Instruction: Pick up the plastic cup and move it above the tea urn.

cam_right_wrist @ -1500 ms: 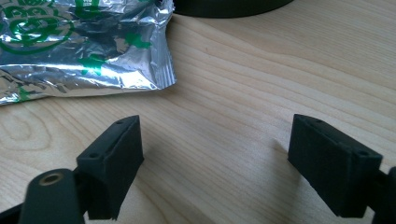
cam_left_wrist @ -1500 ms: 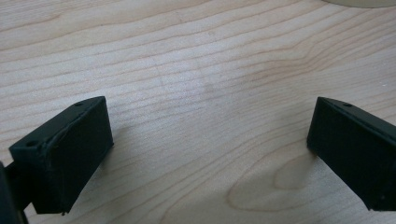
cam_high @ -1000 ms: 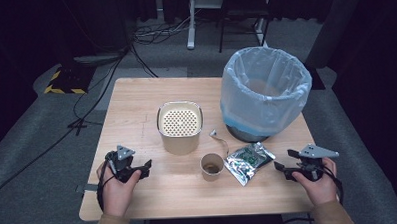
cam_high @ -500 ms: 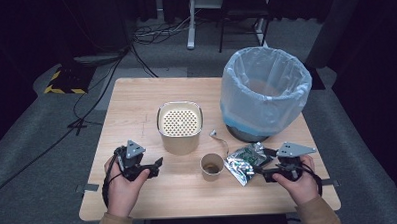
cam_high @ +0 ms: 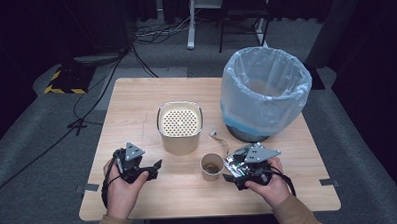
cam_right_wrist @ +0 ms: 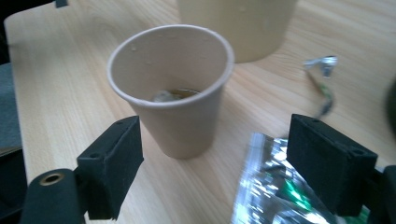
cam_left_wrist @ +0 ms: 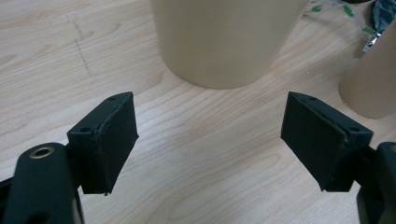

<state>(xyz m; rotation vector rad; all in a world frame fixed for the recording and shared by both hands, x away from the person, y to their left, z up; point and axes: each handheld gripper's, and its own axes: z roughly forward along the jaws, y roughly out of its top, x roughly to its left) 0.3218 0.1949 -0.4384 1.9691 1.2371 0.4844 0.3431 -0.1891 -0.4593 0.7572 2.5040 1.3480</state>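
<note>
High overview; close gripper views (shared cup (cam_right_wrist: 173, 88))

cup (cam_high: 212, 166) approach: bare table (cam_high: 136, 109) just left of it | right of cup: foil packet (cam_high: 240, 159) lies close, perhaps touching | behind cup: beige canister (cam_high: 180, 126), foil scrap (cam_high: 216, 137) | far right-behind cup: lined bin (cam_high: 265, 92) blocks passage

Our left hand-held gripper (cam_high: 156, 169) and our right hand-held gripper (cam_high: 229, 179), low, pointing inward, jaws wide apart.
</note>
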